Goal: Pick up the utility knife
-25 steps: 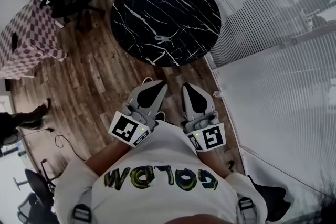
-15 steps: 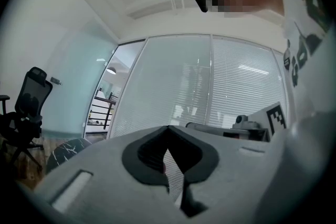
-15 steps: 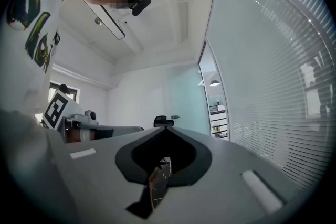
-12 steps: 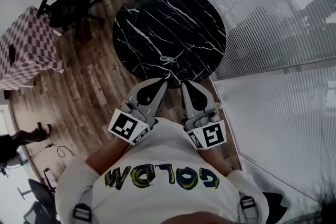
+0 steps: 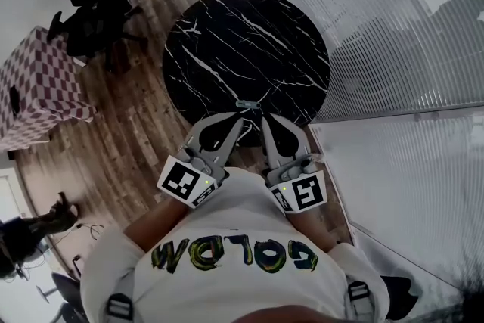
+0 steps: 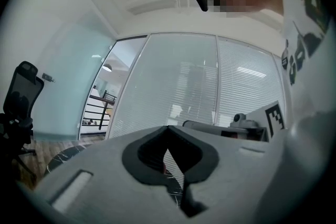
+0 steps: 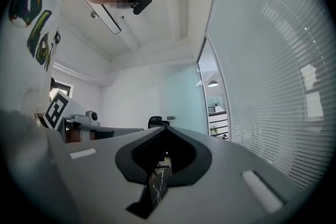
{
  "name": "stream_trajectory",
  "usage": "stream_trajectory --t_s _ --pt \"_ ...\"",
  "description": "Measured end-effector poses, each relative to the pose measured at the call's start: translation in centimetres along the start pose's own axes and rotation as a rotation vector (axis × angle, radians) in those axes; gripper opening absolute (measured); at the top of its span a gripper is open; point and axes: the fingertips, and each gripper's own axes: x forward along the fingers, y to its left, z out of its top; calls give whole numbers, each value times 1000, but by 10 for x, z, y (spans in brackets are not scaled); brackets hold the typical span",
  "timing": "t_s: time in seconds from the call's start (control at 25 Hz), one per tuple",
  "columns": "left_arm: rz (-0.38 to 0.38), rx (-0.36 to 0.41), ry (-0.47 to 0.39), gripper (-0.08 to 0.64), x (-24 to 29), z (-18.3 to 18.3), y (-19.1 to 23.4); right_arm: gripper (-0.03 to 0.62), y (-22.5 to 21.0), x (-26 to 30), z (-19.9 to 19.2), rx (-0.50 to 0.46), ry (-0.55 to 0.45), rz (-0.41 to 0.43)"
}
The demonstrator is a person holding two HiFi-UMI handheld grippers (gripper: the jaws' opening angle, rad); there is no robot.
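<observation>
The utility knife (image 5: 247, 104), small and grey, lies near the front edge of a round black marble table (image 5: 249, 41) in the head view. My left gripper (image 5: 239, 117) and right gripper (image 5: 266, 119) are held side by side close to the person's chest. Their tips point at the table's near edge, just short of the knife. Both are shut with nothing between the jaws. In the left gripper view the jaws (image 6: 168, 128) meet at the tip; in the right gripper view the jaws (image 7: 167, 128) do the same. The knife shows in neither gripper view.
A glass wall with blinds (image 5: 393, 26) runs along the right, close to the table. A black office chair (image 5: 87, 4) and a checkered box (image 5: 38, 79) stand at the left on the wooden floor (image 5: 128, 140). Another person's feet (image 5: 30, 227) show at the lower left.
The table and the knife have come closer to both grippers. The gripper tips, formerly over bare floor, now reach the table's near edge. Both stay shut.
</observation>
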Motion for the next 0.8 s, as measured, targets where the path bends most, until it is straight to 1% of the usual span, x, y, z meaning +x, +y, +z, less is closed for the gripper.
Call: stream_trajectory --t_s 0.2,0.4,0.56,0.8 --pt "0 -4 17 3 4 -2 15 2 -7 12 -3 24 -6 -15" --pt "7 -13 26 3 10 -7 15 2 -16 13 -10 42 12 -14" --pt "25 -15 57 4 21 -22 15 2 -29 11 -25 78 67 15" --pt "60 -22 68 3 31 -30 13 2 -44 8 -36 32 137 71"
